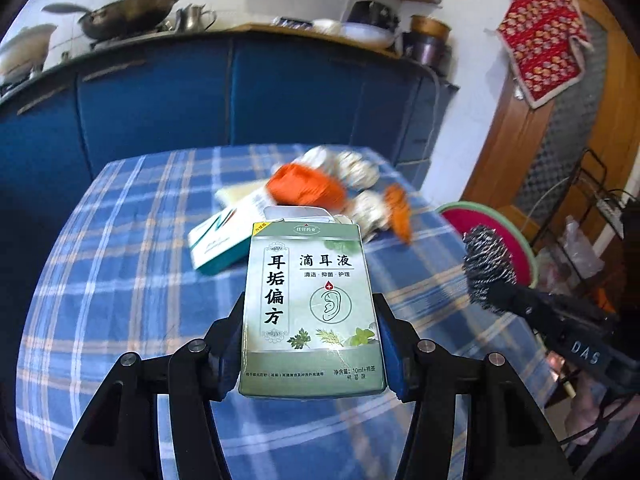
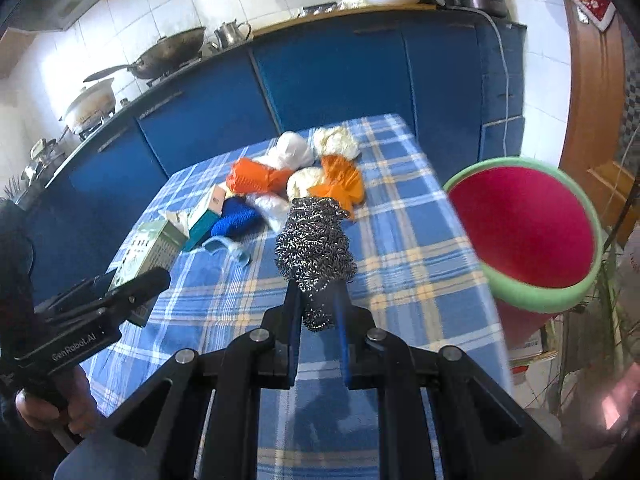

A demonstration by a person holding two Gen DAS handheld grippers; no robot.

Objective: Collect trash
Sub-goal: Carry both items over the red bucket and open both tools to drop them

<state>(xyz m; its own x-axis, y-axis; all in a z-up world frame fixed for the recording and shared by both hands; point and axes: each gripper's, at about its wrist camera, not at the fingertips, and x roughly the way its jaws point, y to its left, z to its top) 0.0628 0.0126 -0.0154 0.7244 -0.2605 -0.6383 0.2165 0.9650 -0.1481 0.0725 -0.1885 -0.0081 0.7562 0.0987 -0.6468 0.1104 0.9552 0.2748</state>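
My left gripper (image 1: pixel 310 312) is shut on a green ear-drop carton (image 1: pixel 312 304), lifted above the checked tablecloth (image 1: pixel 120 280); the same carton (image 2: pixel 150 246) shows in the right wrist view. A steel-wool scourer (image 2: pixel 316 240) is clamped in my right gripper (image 2: pixel 318 300), raised over the table's right side near a red basin with a green rim (image 2: pixel 524 236). In the left wrist view the scourer (image 1: pixel 488 264) hangs in front of that basin (image 1: pixel 520 244). Orange bags (image 2: pixel 256 178), white wads (image 2: pixel 296 150), a teal box (image 2: pixel 206 216) and a blue cloth (image 2: pixel 236 216) lie at the table's far end.
Blue kitchen cabinets (image 2: pixel 340 72) stand behind the table, with a wok (image 2: pixel 168 54), a kettle (image 2: pixel 230 32) and bowls on the counter. A wooden door (image 1: pixel 560 140) with a red patterned cloth (image 1: pixel 544 32) is at the right. A wire rack (image 1: pixel 592 208) stands beyond the basin.
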